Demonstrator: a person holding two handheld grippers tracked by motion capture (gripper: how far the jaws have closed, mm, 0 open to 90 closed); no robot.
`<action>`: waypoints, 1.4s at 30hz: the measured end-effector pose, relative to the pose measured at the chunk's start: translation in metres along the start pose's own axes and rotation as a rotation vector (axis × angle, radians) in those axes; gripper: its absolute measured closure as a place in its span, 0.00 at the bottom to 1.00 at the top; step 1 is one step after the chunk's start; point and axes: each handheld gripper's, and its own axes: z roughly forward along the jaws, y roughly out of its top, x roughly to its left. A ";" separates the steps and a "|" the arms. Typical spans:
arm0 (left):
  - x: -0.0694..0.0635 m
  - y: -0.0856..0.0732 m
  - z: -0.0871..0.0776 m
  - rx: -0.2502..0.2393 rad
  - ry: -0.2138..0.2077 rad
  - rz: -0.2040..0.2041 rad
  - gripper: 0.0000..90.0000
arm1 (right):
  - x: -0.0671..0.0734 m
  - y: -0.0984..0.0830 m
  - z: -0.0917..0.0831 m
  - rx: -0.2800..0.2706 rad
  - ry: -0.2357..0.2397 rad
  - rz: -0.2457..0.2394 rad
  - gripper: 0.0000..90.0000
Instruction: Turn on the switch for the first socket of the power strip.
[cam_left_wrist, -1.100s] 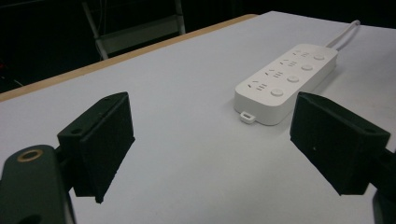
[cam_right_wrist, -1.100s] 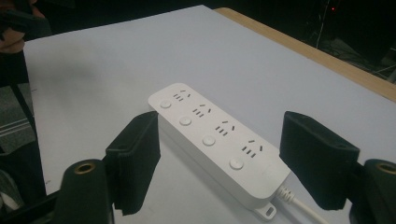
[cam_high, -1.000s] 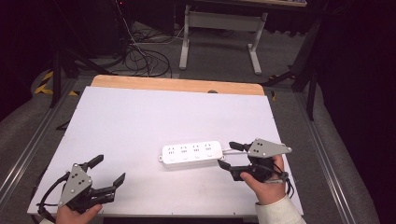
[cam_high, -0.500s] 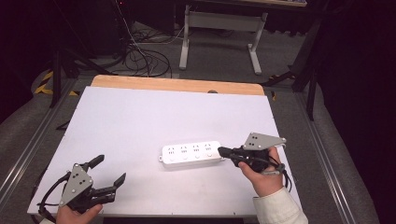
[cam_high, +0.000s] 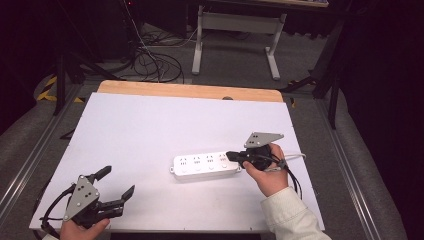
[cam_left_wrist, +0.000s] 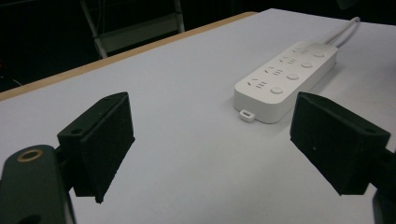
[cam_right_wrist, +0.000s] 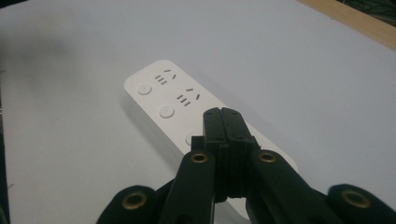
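Power strip: a white power strip (cam_high: 205, 165) lies flat on the white table (cam_high: 150, 130), right of the middle and towards the near edge, its length running left to right.
Sockets and buttons: in the right gripper view the power strip (cam_right_wrist: 187, 112) shows socket slots along one side and round buttons along the other.
Cord: a white cord (cam_high: 295, 156) leaves the strip's right end.
Right tool: the right tool (cam_high: 231, 154) is closed, its jaws pressed together with nothing between them; the tips sit over the right end of the strip, above a button, and whether they touch it I cannot tell.
Right hand: it grips the tool from the near right, in a pale sleeve (cam_high: 292, 217).
Left tool: the left tool (cam_high: 119, 182) is open, jaws wide apart and empty, at the near left corner of the table, well apart from the strip.
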 end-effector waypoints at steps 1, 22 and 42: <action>0.000 0.000 0.000 0.001 -0.001 -0.002 0.16 | 0.000 0.000 0.000 0.000 0.000 0.000 1.00; 0.000 0.000 0.000 0.003 -0.002 -0.003 0.16 | -0.008 -0.003 0.034 0.188 -0.016 -0.008 1.00; 0.000 0.000 0.001 0.006 -0.006 -0.001 0.16 | -0.008 -0.007 0.052 0.277 -0.001 -0.022 1.00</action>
